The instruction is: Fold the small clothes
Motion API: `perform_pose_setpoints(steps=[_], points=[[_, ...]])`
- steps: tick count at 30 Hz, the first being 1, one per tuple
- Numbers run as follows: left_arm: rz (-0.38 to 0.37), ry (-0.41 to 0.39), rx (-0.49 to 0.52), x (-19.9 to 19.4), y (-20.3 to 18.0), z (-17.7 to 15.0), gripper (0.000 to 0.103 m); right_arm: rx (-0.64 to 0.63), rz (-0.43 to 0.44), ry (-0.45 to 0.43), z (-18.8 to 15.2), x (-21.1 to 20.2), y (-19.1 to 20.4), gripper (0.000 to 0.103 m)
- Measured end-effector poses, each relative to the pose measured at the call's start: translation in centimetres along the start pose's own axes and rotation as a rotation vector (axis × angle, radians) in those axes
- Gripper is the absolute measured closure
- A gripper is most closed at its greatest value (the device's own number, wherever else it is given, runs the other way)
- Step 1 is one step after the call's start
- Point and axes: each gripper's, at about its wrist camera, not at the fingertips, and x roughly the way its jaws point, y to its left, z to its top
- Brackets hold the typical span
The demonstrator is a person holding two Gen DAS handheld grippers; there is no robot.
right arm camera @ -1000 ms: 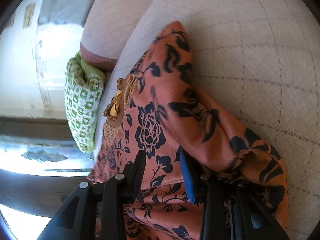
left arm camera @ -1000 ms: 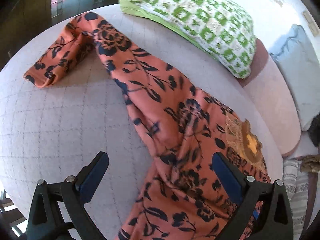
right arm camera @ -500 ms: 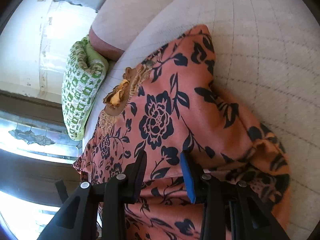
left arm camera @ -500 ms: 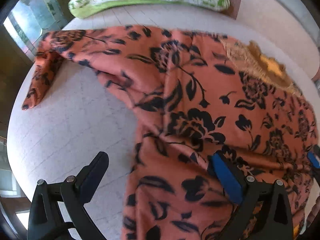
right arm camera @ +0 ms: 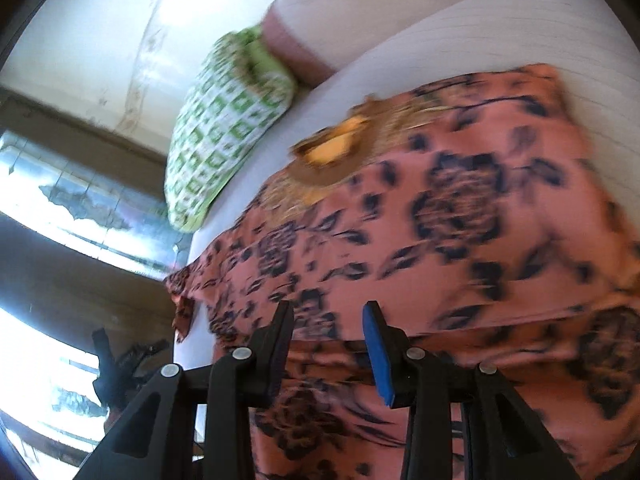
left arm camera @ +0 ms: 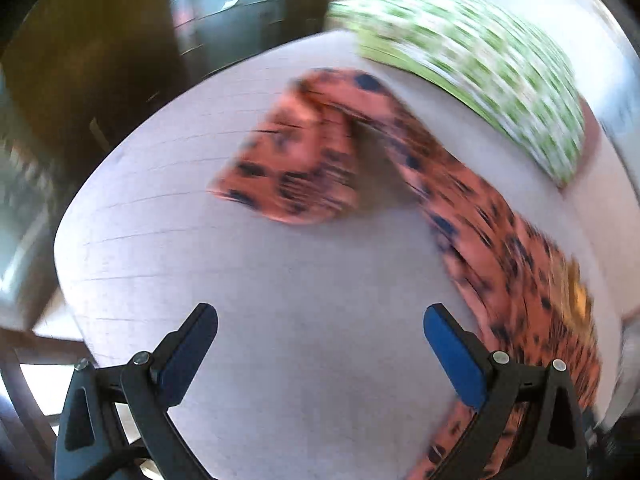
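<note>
An orange garment with dark blue flowers [left arm camera: 472, 216] lies on a pale quilted bed [left arm camera: 304, 320]. One sleeve [left arm camera: 292, 172] is folded over at the far left of it. A gold embroidered neck patch [right arm camera: 344, 148] shows in the right wrist view, where the garment [right arm camera: 460, 240] fills the frame. My left gripper [left arm camera: 320, 344] is open and empty above bare bed, the garment just beside its right finger. My right gripper [right arm camera: 328, 336] hovers low over the garment with a narrow gap between its jaws; a fold of cloth lies between them. Both views are motion-blurred.
A green and white patterned pillow [left arm camera: 480, 64] lies at the bed's far edge, also seen in the right wrist view [right arm camera: 224, 128]. A pink bolster [right arm camera: 320, 32] sits beside it. The bed's left edge [left arm camera: 68, 264] drops to a dark floor and windows.
My left gripper has swung left off the garment to bare bed. My right gripper's jaws have widened slightly and the garment now lies flatter before it.
</note>
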Motion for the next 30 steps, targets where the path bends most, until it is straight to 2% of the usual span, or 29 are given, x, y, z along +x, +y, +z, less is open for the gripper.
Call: perform_pose_setpoints(steps=[3,6,8,13,16,19,21,23,24,26,28,29,30], points=[[0.008,-0.025,-0.153,0.5,4.2,2.0,0.001,-0.043,0.012,0.046,-0.5,2.3,1.6,0.064],[0.005,-0.041,-0.240,1.1,6.4,3.0,0.001,-0.069,-0.029,0.109,-1.0,4.7,2.0,0.064],[0.020,-0.046,-0.258,1.8,7.1,3.7,0.001,-0.081,-0.075,0.147,-1.1,6.0,1.4,0.065],[0.027,-0.053,-0.252,3.1,6.4,5.1,0.001,-0.056,-0.037,0.144,-0.5,6.4,0.8,0.065],[0.040,-0.045,-0.262,4.1,5.9,4.7,0.001,-0.069,-0.045,0.143,-0.6,6.5,0.9,0.065],[0.037,-0.025,-0.248,6.1,5.7,5.8,0.025,-0.083,-0.049,0.144,-0.6,6.5,1.1,0.065],[0.068,-0.061,-0.215,6.4,5.3,6.2,0.028,-0.081,-0.044,0.145,-0.6,6.4,1.0,0.065],[0.066,-0.077,-0.176,6.5,4.8,6.5,0.047,-0.080,-0.040,0.147,-0.6,6.6,1.0,0.065],[0.074,-0.080,-0.151,6.7,4.5,6.7,0.052,-0.081,-0.041,0.147,-0.5,6.6,1.1,0.065],[0.077,-0.092,-0.112,7.0,4.1,7.1,0.078,-0.087,-0.043,0.148,-0.6,6.6,1.1,0.065],[0.069,-0.097,-0.093,7.3,4.0,7.5,0.087,-0.088,-0.044,0.148,-0.6,6.6,1.1,0.065],[0.058,-0.099,-0.095,7.3,4.1,7.7,0.094,-0.088,-0.043,0.147,-0.6,6.6,1.1,0.065],[0.028,-0.103,-0.097,7.0,4.3,7.8,0.096,-0.088,-0.042,0.147,-0.6,6.6,1.1,0.065]])
